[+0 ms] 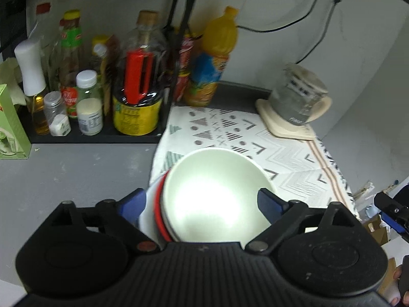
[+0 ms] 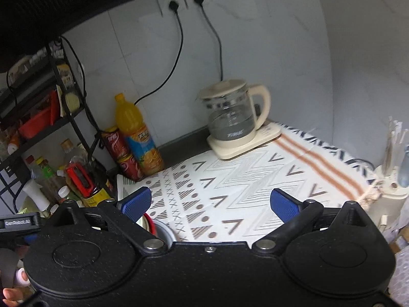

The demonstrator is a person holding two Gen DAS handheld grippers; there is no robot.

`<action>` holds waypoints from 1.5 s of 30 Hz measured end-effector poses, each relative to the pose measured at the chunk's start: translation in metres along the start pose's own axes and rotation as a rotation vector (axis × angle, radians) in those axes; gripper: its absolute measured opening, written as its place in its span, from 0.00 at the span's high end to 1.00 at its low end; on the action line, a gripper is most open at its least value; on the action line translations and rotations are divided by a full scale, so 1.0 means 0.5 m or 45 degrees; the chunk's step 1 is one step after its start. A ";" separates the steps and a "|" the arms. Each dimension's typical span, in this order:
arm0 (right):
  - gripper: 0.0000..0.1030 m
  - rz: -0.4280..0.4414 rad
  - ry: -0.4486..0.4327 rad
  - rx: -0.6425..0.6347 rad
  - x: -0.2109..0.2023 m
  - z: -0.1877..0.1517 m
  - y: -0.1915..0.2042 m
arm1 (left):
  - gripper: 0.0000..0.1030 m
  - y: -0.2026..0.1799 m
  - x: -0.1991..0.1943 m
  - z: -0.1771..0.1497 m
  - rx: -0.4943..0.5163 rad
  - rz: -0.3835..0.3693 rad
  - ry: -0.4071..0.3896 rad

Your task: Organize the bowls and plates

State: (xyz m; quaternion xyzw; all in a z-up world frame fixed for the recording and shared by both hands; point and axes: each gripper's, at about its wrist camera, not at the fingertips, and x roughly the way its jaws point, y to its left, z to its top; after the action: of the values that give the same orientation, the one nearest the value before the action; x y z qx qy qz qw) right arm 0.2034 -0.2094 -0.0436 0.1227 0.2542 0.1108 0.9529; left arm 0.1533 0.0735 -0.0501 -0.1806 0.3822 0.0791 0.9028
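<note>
The left hand-held gripper [image 1: 202, 204] is straddling nested bowls [image 1: 217, 192], grip unclear, over the patterned cloth [image 1: 288, 153]; the right hand-held gripper [image 2: 209, 202] is hovering open. Next likely: setting the stack down squarely.

**Twin black grippers, blue-tipped**

The left gripper [image 1: 202, 204] has a matte black body with a ribbed central panel, two round raised housings, silver pivot pins and one reddish pin, and blue textured fingers [image 1: 268, 204]. The right gripper [image 2: 209, 202] matches it: black shell, round housings, silver pins, a small central screw and blue ridged fingers [image 2: 283, 206]. Bare fingertips show at the lower frame edges of both views.
</note>
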 end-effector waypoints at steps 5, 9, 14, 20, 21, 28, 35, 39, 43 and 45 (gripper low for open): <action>0.03 -0.060 -0.015 -0.009 -0.075 -0.026 -0.020 | 0.00 -0.035 -0.058 -0.046 0.013 -0.013 -0.035; 0.03 -0.112 -0.043 -0.026 -0.132 -0.048 -0.028 | 0.00 -0.055 -0.103 -0.089 0.045 -0.029 -0.027; 0.03 -0.146 -0.029 -0.058 -0.190 -0.073 -0.031 | 0.00 -0.064 -0.156 -0.140 0.067 -0.025 -0.042; 0.03 -0.155 -0.033 -0.077 -0.245 -0.095 -0.024 | 0.00 -0.066 -0.208 -0.192 0.093 -0.044 -0.049; 0.03 -0.151 -0.032 -0.077 -0.254 -0.098 -0.022 | 0.00 -0.066 -0.217 -0.200 0.101 -0.043 -0.051; 0.03 -0.139 -0.011 -0.095 -0.309 -0.113 -0.009 | 0.00 -0.071 -0.274 -0.246 0.141 -0.039 -0.072; 0.03 -0.116 0.031 -0.130 -0.347 -0.129 0.004 | 0.00 -0.073 -0.317 -0.280 0.168 -0.025 -0.082; 0.03 -0.094 0.057 -0.151 -0.364 -0.137 0.011 | 0.00 -0.071 -0.337 -0.296 0.178 -0.027 -0.078; 0.03 -0.086 0.080 -0.188 -0.375 -0.147 0.020 | 0.00 -0.069 -0.353 -0.310 0.187 -0.019 -0.084; 0.03 -0.073 0.093 -0.192 -0.379 -0.152 0.023 | 0.00 -0.068 -0.360 -0.317 0.185 -0.014 -0.082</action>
State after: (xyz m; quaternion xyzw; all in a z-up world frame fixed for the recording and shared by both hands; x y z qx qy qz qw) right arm 0.0024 -0.2371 -0.0177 0.0391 0.2830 0.1068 0.9524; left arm -0.0671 -0.0198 -0.0138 -0.1143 0.3568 0.0519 0.9257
